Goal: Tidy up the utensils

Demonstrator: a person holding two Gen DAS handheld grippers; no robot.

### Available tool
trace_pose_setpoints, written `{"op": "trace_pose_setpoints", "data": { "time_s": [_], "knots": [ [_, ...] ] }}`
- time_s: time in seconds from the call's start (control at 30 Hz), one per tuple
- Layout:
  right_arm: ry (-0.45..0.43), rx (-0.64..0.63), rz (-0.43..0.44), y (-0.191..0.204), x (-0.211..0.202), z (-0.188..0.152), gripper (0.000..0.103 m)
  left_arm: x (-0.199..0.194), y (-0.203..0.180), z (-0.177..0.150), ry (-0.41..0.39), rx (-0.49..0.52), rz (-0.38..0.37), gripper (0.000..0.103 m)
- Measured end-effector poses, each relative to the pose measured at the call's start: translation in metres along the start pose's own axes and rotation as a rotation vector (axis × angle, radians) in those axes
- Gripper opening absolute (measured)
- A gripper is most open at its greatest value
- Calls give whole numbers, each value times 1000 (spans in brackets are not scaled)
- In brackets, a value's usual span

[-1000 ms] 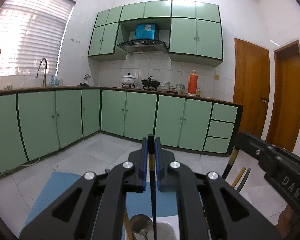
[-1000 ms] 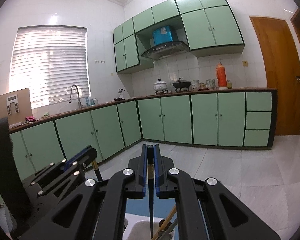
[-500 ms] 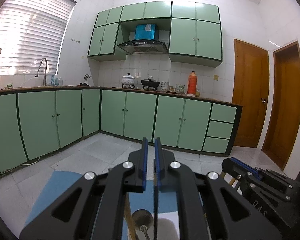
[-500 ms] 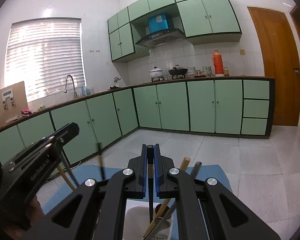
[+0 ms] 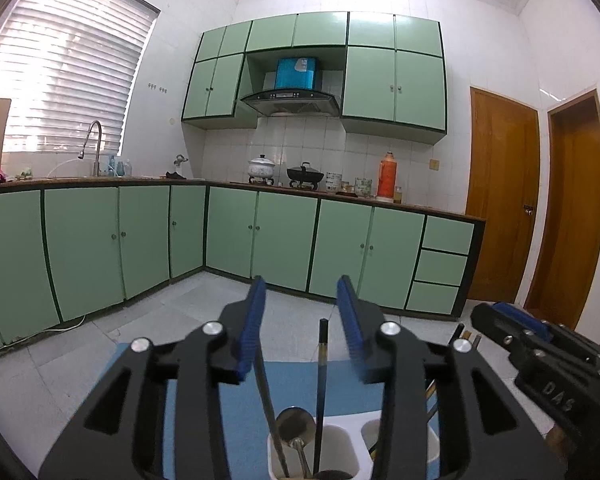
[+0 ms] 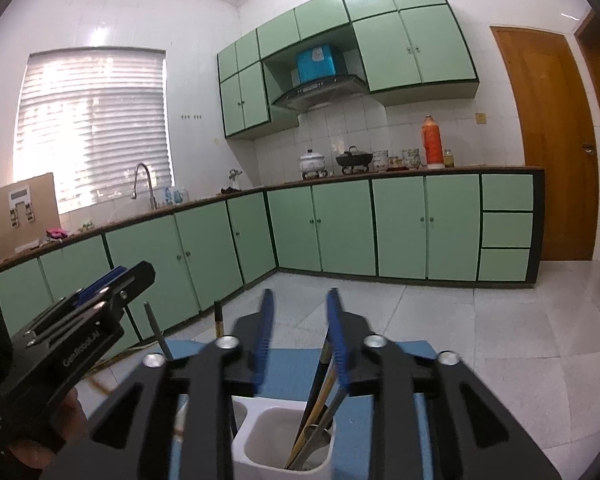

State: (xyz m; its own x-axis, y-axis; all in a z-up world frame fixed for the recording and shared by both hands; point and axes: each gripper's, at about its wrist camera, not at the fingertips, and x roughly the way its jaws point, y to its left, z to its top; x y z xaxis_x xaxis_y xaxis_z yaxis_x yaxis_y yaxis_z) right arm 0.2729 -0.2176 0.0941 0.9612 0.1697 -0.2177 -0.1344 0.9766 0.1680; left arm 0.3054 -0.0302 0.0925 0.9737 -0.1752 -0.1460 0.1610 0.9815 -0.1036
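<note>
while both sets of jaws are opening, the left gripper point(image 5: 300, 332) frees the black chopstick point(image 5: 322, 380) standing in the white holder point(image 5: 340, 436) (nothing pinched); the right gripper point(image 6: 300, 336) should lift straight clear.

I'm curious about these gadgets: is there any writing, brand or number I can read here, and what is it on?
"DAS": on the side of the right tool, seen from the left tool's camera.
"GenRobot.AI": on the side of the left tool.
Labels on the cardboard box and the blue box: too small to read.
</note>
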Motion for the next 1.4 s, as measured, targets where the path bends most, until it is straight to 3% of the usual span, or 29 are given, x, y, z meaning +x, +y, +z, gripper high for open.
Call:
{"op": "trace_pose_setpoints", "data": {
  "time_s": [0.37,0.83,1.1,1.4],
  "knots": [
    [-46,18,-4,-7,-51,-14,51,-41,11,-7,-18,-16,5,59],
    [-17,29,-56,-13,-98,-52,83,-99,26,-38,25,-21,37,90],
    [35,18,-84,-13,-121,-77,94,-126,24,-62,107,-8,42,96],
    [104,10,-106,-15,-145,-100,97,-157,21,-86,169,35,54,97]
  ]
}}
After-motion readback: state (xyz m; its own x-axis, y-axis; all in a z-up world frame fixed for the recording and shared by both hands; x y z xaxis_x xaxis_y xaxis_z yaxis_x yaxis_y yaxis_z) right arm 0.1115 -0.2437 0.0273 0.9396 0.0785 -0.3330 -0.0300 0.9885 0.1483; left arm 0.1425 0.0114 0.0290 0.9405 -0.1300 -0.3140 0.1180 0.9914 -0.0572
